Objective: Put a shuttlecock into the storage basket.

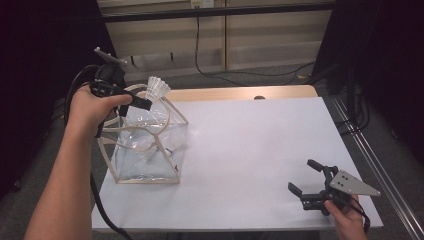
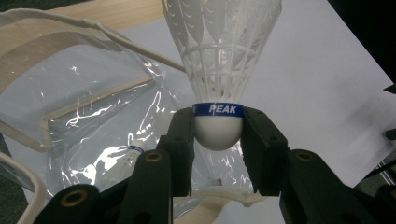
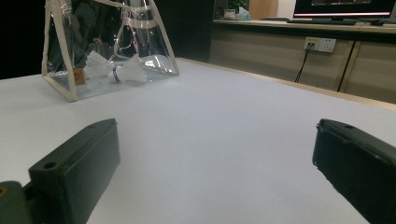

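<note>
- Right gripper (image 1: pixel 306 176) rests low near the table's (image 1: pixel 250 150) front edge, jaws wide apart, holding nothing, too far from the bag to steady it
- Left gripper (image 2: pixel 217 140) is clamped on the round cork of a shuttlecock (image 2: pixel 219 60), held above the clear bag's (image 1: pixel 145 145) mouth
- The smooth cork could slip out early
- Let go off-centre, it could hit a handle and fall outside, or tip the bag, where another shuttlecock (image 3: pixel 114 70) lies

A white table (image 1: pixel 250 145) with a pale wooden edge stood on grey floor (image 1: pixel 280 75). Behind it ran light wooden cabinets (image 3: pixel 280 56) bearing a white wall socket (image 3: pixel 319 44) with a black cable (image 1: pixel 200 50) trailing down. A monitor (image 3: pixel 343 7) sat on the counter, and dark curtains (image 1: pixel 45 45) flanked both sides.
</note>
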Motion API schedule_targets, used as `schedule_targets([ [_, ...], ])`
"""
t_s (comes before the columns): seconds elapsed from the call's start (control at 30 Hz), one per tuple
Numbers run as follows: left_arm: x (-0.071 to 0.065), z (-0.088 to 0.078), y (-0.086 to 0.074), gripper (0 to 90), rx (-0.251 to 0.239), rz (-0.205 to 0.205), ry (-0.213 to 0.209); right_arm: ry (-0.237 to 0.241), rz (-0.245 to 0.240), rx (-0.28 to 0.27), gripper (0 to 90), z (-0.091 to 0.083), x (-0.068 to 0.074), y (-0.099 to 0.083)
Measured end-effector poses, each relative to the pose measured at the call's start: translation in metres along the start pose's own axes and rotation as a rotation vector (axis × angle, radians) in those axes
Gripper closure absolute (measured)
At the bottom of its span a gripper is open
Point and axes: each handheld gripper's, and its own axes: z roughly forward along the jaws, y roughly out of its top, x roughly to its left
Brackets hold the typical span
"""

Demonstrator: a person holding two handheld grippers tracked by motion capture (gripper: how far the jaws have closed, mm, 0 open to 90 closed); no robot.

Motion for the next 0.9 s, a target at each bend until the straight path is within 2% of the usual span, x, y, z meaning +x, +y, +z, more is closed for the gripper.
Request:
schedule_targets([
  [0.5,0.011,-0.004,-0.006,65.6,-0.025,-0.031,0.033,-0.001,0.0,0.001,0.7,0.0,0.0,0.0],
  [0.57,0.013,-0.004,-0.006,65.6,-0.015,-0.032,0.034,-0.001,0.0,0.0,0.7,0.0,0.0,0.0],
  [0.9,0.018,-0.004,-0.01,65.6,-0.022,-0.038,0.063,-0.001,0.0,0.001,0.7,0.0,0.0,0.0],
])
